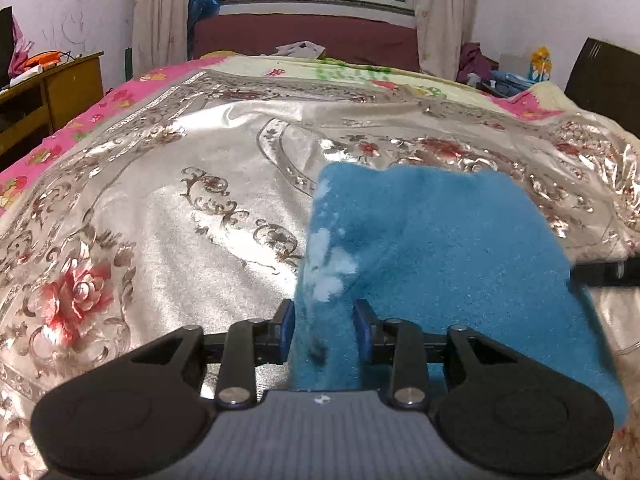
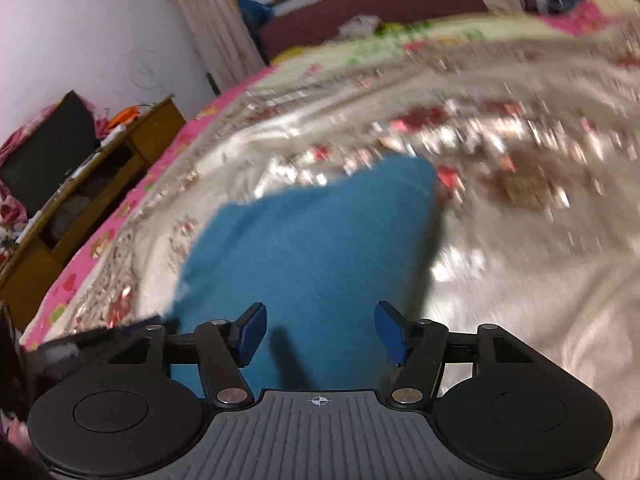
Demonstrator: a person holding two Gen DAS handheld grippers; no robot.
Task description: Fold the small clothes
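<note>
A blue fleece garment (image 1: pixel 440 240) lies on the shiny silver floral bedspread (image 1: pixel 160 220); white patches show along its left edge. My left gripper (image 1: pixel 324 328) sits at the garment's near left edge, its blue pads apart with the cloth passing loosely between them. In the right wrist view the same garment (image 2: pixel 312 240) spreads ahead of my right gripper (image 2: pixel 320 332), whose jaws stand wide open above the cloth without pinching it. This view is motion-blurred. A black part of the other gripper (image 1: pixel 604 274) shows at the garment's right edge.
A pink floral sheet (image 1: pixel 60 136) borders the bedspread on the left, beside a wooden desk (image 1: pixel 52 92). A maroon bench (image 1: pixel 304 36) under the window, curtains and piled items lie beyond the bed. A dark chair back (image 1: pixel 600 76) stands far right.
</note>
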